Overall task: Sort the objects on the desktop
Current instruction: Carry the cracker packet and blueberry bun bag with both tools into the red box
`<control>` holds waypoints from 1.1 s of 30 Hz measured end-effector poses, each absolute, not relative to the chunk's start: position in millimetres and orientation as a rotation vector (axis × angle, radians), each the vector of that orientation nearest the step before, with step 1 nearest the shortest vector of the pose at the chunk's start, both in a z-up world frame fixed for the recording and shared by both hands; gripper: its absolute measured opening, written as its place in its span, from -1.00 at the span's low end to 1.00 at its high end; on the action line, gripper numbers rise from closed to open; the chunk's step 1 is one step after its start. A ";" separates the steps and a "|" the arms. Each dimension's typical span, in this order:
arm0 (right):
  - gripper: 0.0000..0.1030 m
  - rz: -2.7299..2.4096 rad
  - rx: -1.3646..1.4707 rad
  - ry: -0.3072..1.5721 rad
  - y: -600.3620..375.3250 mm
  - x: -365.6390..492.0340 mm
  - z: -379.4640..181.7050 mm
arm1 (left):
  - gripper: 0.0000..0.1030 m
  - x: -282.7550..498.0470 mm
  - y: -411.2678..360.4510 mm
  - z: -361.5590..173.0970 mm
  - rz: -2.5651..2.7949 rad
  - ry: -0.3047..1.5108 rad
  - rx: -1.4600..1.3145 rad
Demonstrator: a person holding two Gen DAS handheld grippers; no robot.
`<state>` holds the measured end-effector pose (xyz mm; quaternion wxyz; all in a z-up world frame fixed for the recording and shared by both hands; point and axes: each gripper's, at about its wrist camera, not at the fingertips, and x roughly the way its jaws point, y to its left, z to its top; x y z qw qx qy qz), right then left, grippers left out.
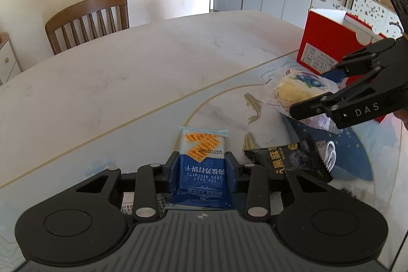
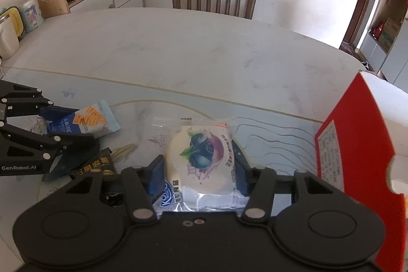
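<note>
I am clamping the cracker packet [image 1: 202, 165] in my left fingers [image 1: 171, 166]; my right fingers [image 2: 156, 176] are squeezing the blueberry cake packet [image 2: 201, 159], red box [image 2: 357, 144] at three o'clock.

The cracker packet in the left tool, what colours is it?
Blue and white cracker packet with orange crackers; left wrist view.

Left gripper [image 1: 201, 165] clamps cracker packet [image 1: 202, 165] (blue-and-white).

A: Lower end of the cracker packet [image 1: 202, 170] tucked behind the left tongs [image 1: 201, 167]. Small print unreadable.

B: Red box [image 2: 362, 144] cut off at the right edge. Black sachet [image 2: 95, 166] half covered. Box label too small to read.
</note>
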<state>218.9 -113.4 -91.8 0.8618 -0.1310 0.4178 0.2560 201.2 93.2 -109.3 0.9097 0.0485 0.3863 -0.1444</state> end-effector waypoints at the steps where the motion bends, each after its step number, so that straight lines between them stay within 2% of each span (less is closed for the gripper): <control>1: 0.06 0.533 -0.278 0.873 -114.1 218.0 -90.1 | -0.31 200.9 93.3 -107.3 -0.297 0.793 0.097; 33: 0.05 0.497 -0.203 0.806 -158.9 141.4 -38.7 | -0.31 140.1 35.4 -32.9 -0.326 0.750 0.043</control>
